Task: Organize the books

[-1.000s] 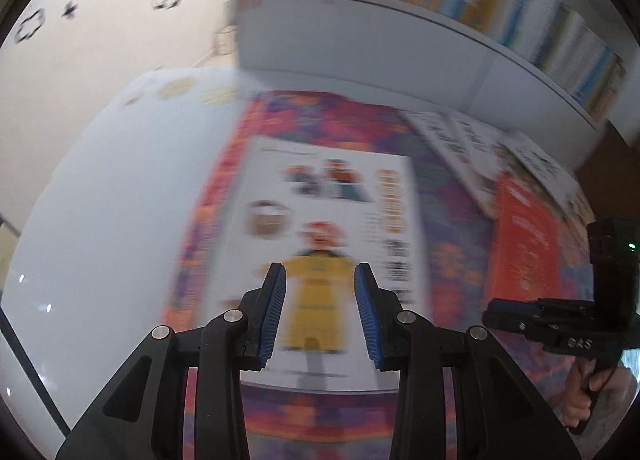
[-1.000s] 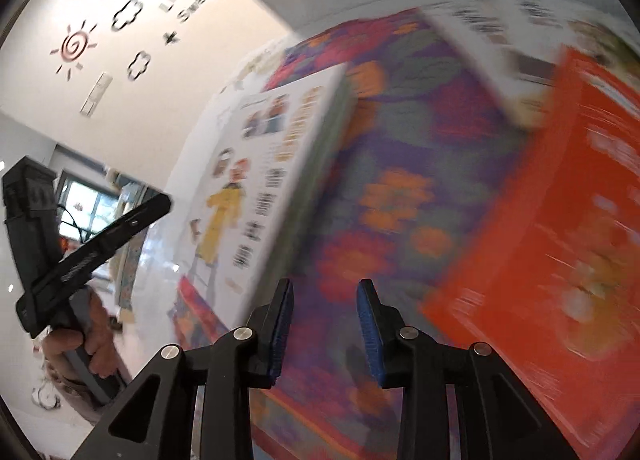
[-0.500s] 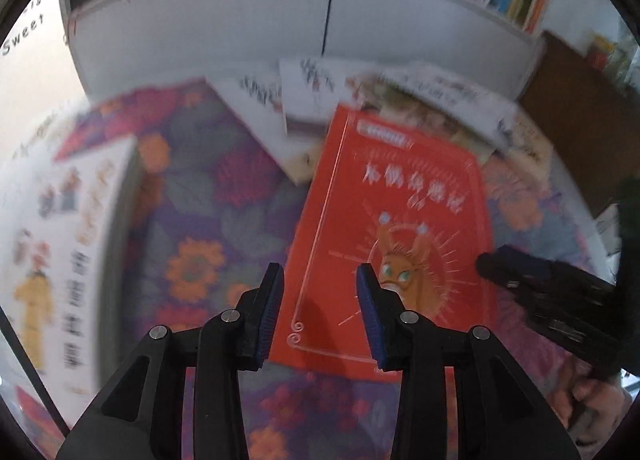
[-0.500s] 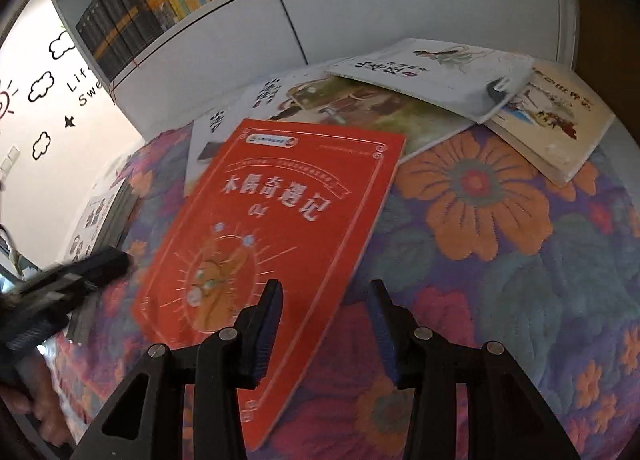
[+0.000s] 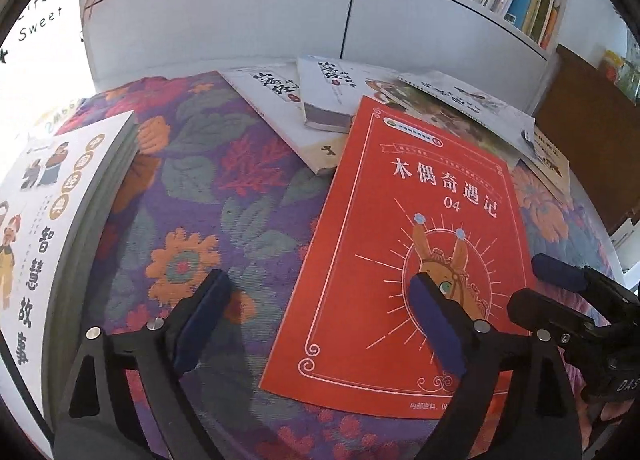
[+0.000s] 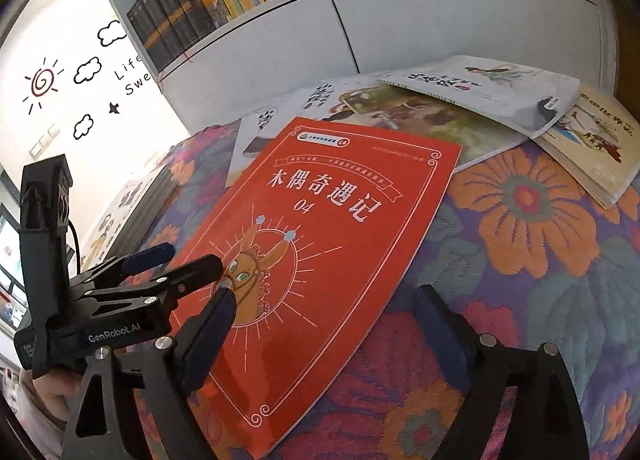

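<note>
A red book (image 5: 400, 240) with a donkey drawing lies flat on the floral cloth (image 5: 192, 180). My left gripper (image 5: 320, 284) hovers over the book's lower left part. Its jaws are opening wide and the pads touch nothing. In the right wrist view my right gripper (image 6: 326, 296) straddles the lower right edge of the red book (image 6: 320, 228). Its jaws are also opening, and nothing is pressed between them. Each gripper shows in the other's view: the left gripper (image 6: 180, 256) and the right gripper (image 5: 560, 284). A thick white picture book (image 5: 52, 220) lies at the left.
Several white and pale books (image 5: 288, 108) overlap in a loose pile behind the red one, one of them (image 6: 592, 140) at the far right. A white bookshelf (image 5: 360, 20) full of upright books stands behind. A brown cabinet (image 5: 592, 148) is at the right.
Both views swung from the white picture book over to the red book. Both grippers' jaws went from narrow to wide apart.
</note>
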Demonstrator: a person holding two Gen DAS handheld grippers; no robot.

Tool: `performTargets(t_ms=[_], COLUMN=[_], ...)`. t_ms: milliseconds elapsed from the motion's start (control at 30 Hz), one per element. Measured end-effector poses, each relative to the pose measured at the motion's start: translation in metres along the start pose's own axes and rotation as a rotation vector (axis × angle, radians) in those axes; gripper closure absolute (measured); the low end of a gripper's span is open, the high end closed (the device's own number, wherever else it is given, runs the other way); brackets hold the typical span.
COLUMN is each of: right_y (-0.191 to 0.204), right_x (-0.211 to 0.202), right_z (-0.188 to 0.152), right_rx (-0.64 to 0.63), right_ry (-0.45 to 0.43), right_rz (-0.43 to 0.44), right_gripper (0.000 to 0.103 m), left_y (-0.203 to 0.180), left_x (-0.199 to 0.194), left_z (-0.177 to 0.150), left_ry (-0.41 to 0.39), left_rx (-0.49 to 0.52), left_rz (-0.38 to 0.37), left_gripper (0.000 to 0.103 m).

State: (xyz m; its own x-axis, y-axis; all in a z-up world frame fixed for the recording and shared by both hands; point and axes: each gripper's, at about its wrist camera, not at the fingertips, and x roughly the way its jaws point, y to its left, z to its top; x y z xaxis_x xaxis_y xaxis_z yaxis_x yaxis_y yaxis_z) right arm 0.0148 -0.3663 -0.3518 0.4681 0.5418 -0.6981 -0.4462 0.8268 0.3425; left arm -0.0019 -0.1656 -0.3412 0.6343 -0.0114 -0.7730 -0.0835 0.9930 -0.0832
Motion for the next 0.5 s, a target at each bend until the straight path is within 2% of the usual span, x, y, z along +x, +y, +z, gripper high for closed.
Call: performTargets(t_ms=[167, 500], right_y=[-0.0013, -0.0018], right_x=[-0.0001, -0.0005], right_z=[-0.0009, -0.0011], right_rx=[0.008, 0.012], right_ry=[-0.003, -0.004], right_rz=[0.012, 0.018], right_gripper=[0.013, 0.013], left_y=[-0.0044, -0.0068], left_x=[0.003, 0.0048], left_z=[0.0006, -0.0001], left_ry=[0.01, 0.016], left_rx=[0.018, 0.029], left_rz=[0.0, 0.002], left_gripper=[0.005, 0.001])
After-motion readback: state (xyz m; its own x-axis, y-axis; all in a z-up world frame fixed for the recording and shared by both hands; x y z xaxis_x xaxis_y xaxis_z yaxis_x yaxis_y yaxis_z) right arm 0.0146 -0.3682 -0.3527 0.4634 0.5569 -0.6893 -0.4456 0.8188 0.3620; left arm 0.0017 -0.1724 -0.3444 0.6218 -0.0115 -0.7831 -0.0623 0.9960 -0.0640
